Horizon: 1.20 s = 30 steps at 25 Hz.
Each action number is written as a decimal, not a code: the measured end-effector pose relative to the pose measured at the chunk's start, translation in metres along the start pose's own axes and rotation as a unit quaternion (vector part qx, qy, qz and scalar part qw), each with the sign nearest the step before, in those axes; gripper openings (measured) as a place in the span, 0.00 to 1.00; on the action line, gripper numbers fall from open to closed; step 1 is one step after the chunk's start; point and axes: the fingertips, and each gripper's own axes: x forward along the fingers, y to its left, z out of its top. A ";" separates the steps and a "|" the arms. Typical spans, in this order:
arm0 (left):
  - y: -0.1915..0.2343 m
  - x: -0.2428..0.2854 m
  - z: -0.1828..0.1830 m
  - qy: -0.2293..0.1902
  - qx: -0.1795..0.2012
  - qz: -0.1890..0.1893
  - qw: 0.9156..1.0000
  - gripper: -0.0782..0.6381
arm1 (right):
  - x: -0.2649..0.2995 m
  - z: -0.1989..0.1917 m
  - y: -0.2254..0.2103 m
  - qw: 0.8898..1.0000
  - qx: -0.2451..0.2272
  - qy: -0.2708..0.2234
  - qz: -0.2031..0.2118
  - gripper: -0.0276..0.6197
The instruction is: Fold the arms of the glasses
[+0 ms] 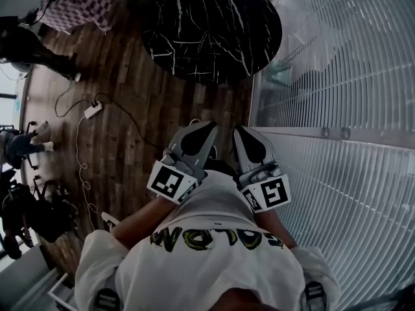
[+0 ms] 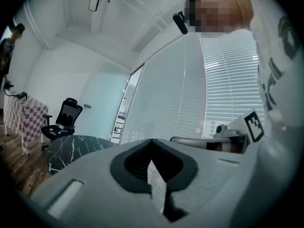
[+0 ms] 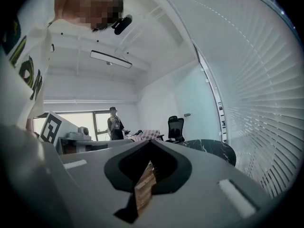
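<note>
No glasses show in any view. In the head view both grippers are held close in front of the person's white shirt, side by side and level above the wood floor. My left gripper (image 1: 202, 129) has its jaws pressed together with nothing between them, which the left gripper view confirms for the left gripper (image 2: 152, 142). My right gripper (image 1: 242, 133) is shut and empty too, as the right gripper (image 3: 151, 143) shows in its own view. Each carries its marker cube near the wrist.
A round black marble table (image 1: 211, 28) stands ahead on the wood floor. A glass wall with blinds (image 1: 337, 76) runs along the right. A power strip with cables (image 1: 92, 111) lies at left. An office chair (image 3: 175, 127), a checkered table (image 1: 78, 5) and a standing person (image 3: 114, 122) are farther off.
</note>
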 end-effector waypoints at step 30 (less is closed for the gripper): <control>0.235 0.112 0.060 0.003 -0.019 -0.010 1.000 0.11 | 0.252 0.037 -0.080 0.999 -0.034 0.023 -0.016 0.05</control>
